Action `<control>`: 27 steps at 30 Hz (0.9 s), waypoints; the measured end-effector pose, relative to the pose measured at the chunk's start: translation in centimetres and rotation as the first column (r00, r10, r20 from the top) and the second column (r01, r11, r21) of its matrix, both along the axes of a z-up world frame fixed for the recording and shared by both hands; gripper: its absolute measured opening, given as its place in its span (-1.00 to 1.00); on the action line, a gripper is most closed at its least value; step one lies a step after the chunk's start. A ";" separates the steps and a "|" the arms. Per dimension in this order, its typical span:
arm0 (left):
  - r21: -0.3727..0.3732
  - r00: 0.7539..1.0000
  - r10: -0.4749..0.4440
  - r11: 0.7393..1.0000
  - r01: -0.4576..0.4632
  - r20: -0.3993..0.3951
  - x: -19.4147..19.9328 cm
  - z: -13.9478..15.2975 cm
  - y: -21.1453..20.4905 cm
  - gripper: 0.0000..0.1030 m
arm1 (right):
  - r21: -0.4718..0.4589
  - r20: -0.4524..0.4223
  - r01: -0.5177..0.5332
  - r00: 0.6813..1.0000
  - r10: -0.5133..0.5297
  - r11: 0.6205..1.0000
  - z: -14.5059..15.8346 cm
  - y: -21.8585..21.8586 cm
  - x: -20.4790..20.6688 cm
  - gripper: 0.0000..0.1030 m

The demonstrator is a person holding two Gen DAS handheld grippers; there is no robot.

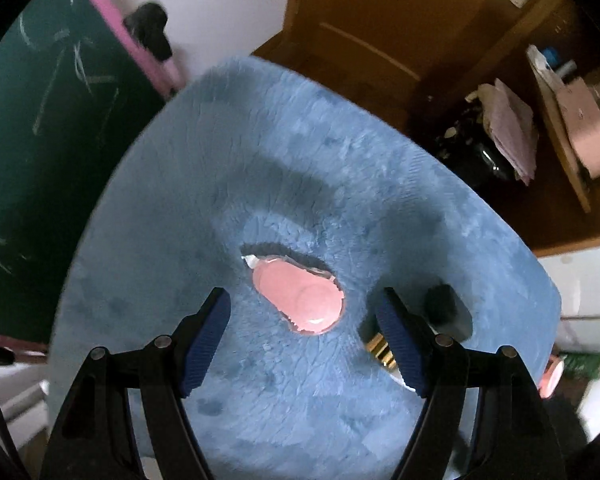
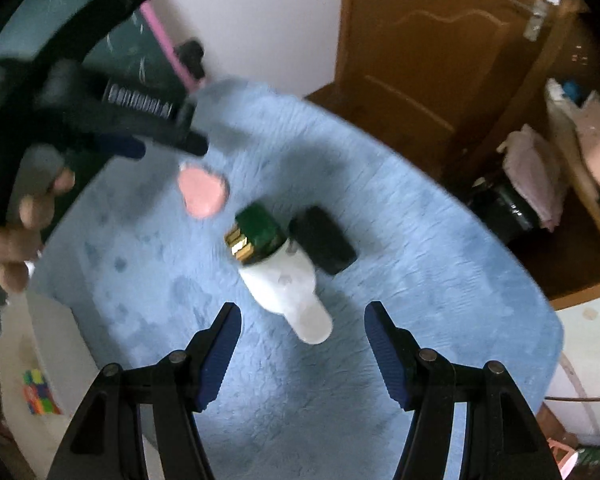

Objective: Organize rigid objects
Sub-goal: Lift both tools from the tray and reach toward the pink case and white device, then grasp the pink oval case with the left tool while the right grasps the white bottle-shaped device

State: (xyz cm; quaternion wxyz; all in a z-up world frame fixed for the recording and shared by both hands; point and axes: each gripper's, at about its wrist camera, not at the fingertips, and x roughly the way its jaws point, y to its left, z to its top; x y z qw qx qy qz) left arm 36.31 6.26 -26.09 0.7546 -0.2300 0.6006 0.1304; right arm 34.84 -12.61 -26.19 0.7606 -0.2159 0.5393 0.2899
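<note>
A flat pink oval object (image 1: pixel 300 300) lies on a round blue fluffy mat (image 1: pixel 260 160). My left gripper (image 1: pixel 304 312) is open and empty, its fingers on either side of the pink object, just above it. A black box (image 1: pixel 448 312) and a gold-banded part of a bottle (image 1: pixel 380 350) lie to the right. In the right wrist view the pink object (image 2: pixel 202 194), a white bottle with green and gold cap (image 2: pixel 276 276) and the black box (image 2: pixel 324 238) lie on the mat (image 2: pixel 440 300). My right gripper (image 2: pixel 302 326) is open and empty, near the bottle's narrow end. The left gripper (image 2: pixel 164 144) hovers over the pink object.
A dark green chalkboard with pink frame (image 1: pixel 40 120) stands at left. A brown wooden door (image 1: pixel 380 12) is behind the mat. A cluttered shelf (image 1: pixel 572 128) and dark jar (image 1: pixel 472 152) stand at right. A Rubik's cube (image 2: pixel 40 394) lies at lower left.
</note>
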 end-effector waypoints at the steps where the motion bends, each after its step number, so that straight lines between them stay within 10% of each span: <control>1: -0.012 1.000 0.012 1.000 -0.012 -0.002 0.0 -0.4 0.0 0.51 | -0.005 -0.007 -0.007 1.000 0.007 1.000 -0.8 0.1 -0.1 0.26; 27: -0.023 0.965 0.257 0.966 -0.258 -0.047 0.6 -5.0 -0.9 0.47 | -0.008 0.028 -0.071 0.997 0.071 0.997 -6.2 2.5 1.3 0.26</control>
